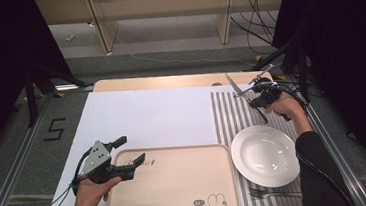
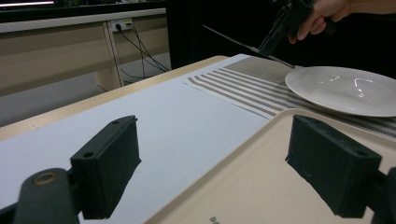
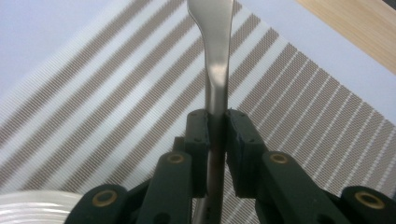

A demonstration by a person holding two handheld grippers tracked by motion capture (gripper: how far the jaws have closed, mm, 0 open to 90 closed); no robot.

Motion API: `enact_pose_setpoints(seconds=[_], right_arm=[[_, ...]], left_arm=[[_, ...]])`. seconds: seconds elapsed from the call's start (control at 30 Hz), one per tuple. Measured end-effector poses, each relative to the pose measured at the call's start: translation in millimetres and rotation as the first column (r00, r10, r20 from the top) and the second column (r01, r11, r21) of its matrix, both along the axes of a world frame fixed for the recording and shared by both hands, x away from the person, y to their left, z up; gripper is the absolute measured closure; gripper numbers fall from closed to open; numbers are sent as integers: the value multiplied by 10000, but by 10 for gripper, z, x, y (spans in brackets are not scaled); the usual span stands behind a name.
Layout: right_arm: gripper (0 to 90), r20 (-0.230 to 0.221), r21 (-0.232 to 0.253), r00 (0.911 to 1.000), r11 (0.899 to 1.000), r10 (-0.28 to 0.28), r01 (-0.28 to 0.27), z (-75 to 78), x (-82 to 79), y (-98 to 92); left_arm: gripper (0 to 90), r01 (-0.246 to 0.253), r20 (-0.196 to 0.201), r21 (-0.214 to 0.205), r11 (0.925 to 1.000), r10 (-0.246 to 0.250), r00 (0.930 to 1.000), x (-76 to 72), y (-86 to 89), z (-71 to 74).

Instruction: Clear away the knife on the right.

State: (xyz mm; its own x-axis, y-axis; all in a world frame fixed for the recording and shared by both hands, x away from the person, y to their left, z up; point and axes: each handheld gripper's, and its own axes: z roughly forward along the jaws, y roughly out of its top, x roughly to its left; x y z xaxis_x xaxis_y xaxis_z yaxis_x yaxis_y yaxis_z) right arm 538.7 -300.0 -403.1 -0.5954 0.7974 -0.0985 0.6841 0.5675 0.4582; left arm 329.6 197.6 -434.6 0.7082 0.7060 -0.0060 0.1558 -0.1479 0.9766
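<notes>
Empty plate [image 1: 265, 155], bare tray [image 1: 178, 188]

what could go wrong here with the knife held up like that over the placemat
1. The right gripper pinches the knife on its narrow handle, with the blade sticking far out; it may swivel or slip in the pads.
2. The knife hangs above the striped placemat close to the white plate; a drop might strike the plate's rim.
3. The left gripper sits open over the tray corner, so a careless move could nudge the tray.
</notes>
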Motion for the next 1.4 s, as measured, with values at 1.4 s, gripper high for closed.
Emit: enact_pose_setpoints(seconds=[1.4], right_arm=[[804, -31, 5917, 9953, 8026, 969, -762, 106, -972, 657]], left_arm=[[162, 2, 33, -124, 9999, -2, 10000, -27, 19, 20]])
